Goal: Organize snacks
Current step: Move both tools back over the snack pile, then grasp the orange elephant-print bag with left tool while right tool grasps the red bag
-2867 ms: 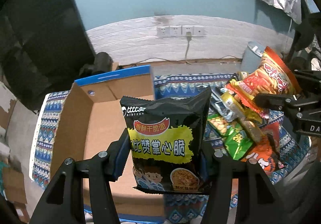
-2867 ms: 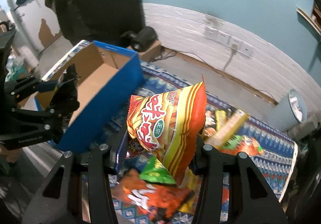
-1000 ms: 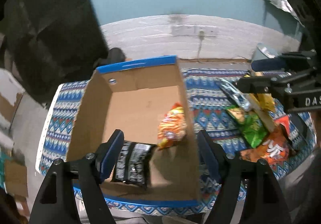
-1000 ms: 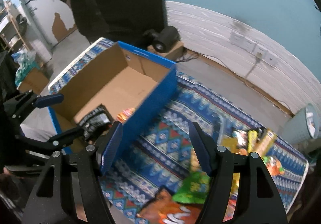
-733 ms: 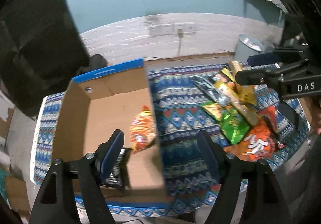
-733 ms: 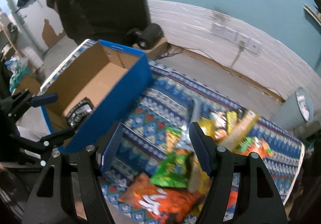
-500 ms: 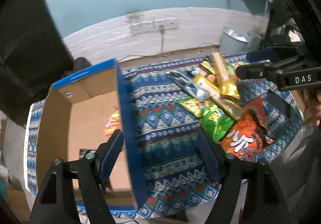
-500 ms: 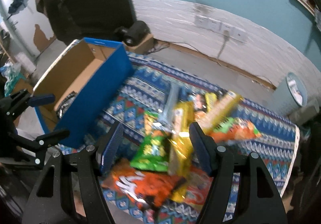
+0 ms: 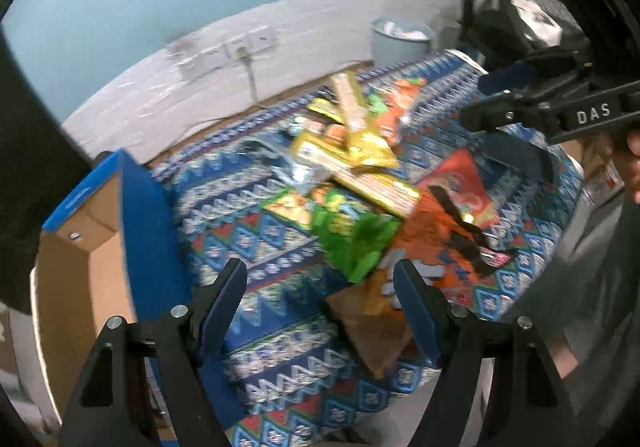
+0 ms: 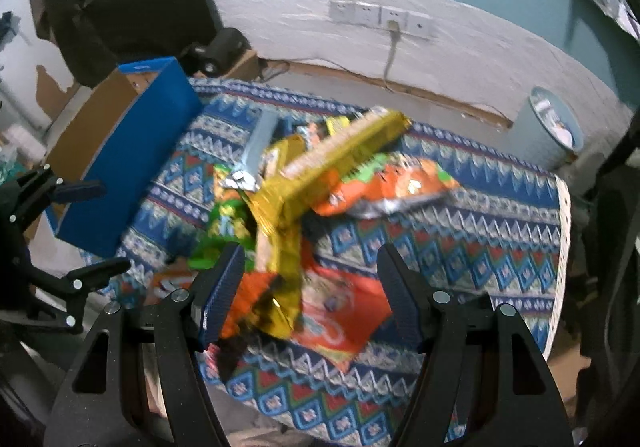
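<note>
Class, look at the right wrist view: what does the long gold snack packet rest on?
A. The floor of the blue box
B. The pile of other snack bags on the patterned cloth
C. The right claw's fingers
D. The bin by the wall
B: the long gold snack packet lies across the pile of other snack bags on the patterned cloth, apart from the blue box.

Waste bin (image 10: pixel 554 127) by wall; wall sockets (image 10: pixel 380 18) above floor.

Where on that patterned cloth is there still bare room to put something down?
Bare patches: the strip of cloth between the blue box and the snack pile, and the far right end of the cloth beyond the orange bag, toward the bin. The middle is crowded with overlapping packets, with both pairs of open fingers above it.
</note>
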Tool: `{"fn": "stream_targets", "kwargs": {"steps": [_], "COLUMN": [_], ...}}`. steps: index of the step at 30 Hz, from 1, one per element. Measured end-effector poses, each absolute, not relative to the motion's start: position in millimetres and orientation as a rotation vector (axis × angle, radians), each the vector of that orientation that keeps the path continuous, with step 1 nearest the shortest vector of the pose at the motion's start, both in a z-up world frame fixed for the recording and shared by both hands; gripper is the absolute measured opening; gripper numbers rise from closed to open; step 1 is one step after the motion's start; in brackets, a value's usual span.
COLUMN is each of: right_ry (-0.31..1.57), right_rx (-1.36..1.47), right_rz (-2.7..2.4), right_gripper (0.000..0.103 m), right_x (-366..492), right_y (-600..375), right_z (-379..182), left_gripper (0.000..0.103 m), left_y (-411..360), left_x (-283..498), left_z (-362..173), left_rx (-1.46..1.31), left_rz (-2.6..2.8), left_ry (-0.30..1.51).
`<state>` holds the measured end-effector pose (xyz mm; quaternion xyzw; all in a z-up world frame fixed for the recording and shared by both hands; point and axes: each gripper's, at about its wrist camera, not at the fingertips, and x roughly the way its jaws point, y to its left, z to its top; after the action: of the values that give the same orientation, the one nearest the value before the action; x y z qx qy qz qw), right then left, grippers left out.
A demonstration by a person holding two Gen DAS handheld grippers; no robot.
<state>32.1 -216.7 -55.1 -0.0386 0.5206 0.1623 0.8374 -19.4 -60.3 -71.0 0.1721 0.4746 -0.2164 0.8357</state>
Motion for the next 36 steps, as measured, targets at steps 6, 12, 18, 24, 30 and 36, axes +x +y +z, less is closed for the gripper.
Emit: {"fn": "stream_targets", "kwargs": {"steps": [6,12,18,24,30,36], "right_ry": [1.166,1.214,1.284,1.322,1.333,1.302], "right_rx": [-0.063,-0.054,-0.065,-0.064,-0.054,-0.074], "right_rz": [0.324,0.325,0.348,0.402,0.374,0.344], "right_gripper": [0.07,0.07,0.07,0.07,0.07,0.07], "right_x": [13.7,3.3,-1.0,2.1,13.6,35.4], "right_y": [-234.9,-243.7,-245.2,-228.6,-233.0,-241.4], "right_z": [-78.9,-99.4,-119.1,-130.7,-137.2,-136.8], "left_gripper": [0.08,0.081,0.081,0.082,0.087,0.074], "left_y": [-78.2,-89.6,-100.3,-115.4,-122.7,-124.4], "left_x": [-21.1,-26.7,-27.6,-23.4,-16.6,-7.2], "left_z": [-84.8,-93.7,-117.0,-134.8,-152.4,-156.8], "left_rx": [0.369,0.406,0.45,0.477,0.453,0.404], "left_rz": [-0.534,-0.596,-0.631,-0.638,-0.617,-0.591], "left_ry": [1.054,1.064,1.103,1.125,1.161,1.172]}}
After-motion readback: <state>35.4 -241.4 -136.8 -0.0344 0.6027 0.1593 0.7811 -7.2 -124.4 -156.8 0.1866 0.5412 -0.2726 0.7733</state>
